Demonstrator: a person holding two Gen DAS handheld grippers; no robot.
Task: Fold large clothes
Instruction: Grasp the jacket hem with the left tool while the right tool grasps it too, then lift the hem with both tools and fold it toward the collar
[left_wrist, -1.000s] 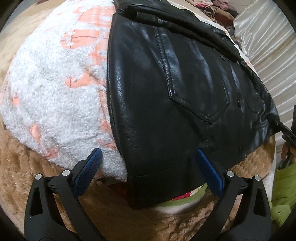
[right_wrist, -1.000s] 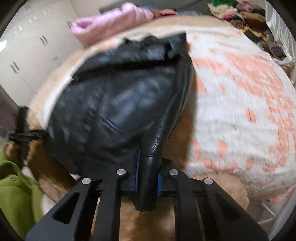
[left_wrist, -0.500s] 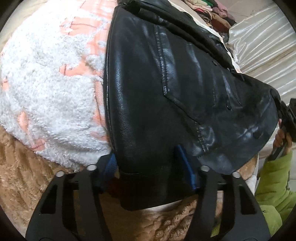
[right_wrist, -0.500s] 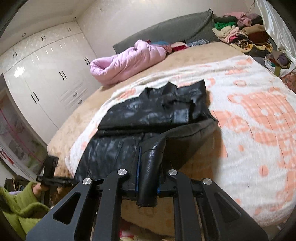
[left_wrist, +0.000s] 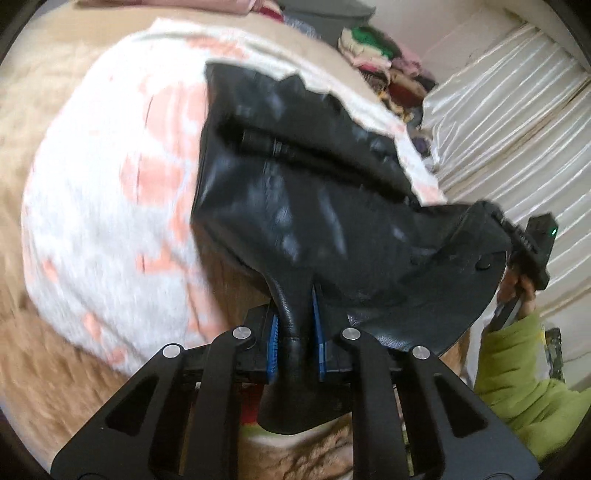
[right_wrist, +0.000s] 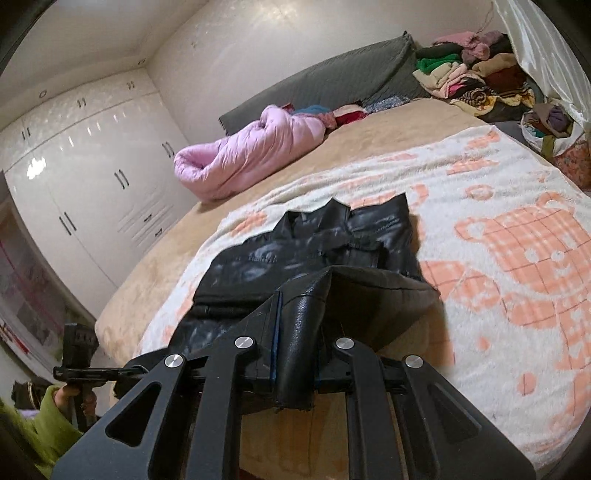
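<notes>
A black leather jacket (left_wrist: 295, 192) lies on a white blanket with orange bears (left_wrist: 103, 206) on the bed. My left gripper (left_wrist: 295, 347) is shut on its near hem corner and holds that corner raised. My right gripper (right_wrist: 297, 354) is shut on the other hem corner (right_wrist: 301, 332), also lifted off the bed. The jacket's far part with the collar (right_wrist: 332, 229) still rests flat on the blanket (right_wrist: 517, 258). The right gripper also shows at the right of the left wrist view (left_wrist: 532, 251), and the left gripper at the left of the right wrist view (right_wrist: 85, 369).
A pink puffer coat (right_wrist: 243, 155) lies on the tan bedspread (right_wrist: 369, 136) behind the blanket. Piles of clothes (right_wrist: 472, 77) sit at the bed's far right corner. White wardrobes (right_wrist: 85, 177) stand left, a pale curtain (left_wrist: 498, 110) to the right.
My left gripper closed on the jacket's hem corner and lifted it. Both grippers have raised the near edge and the right wrist view has tilted up towards the room.
</notes>
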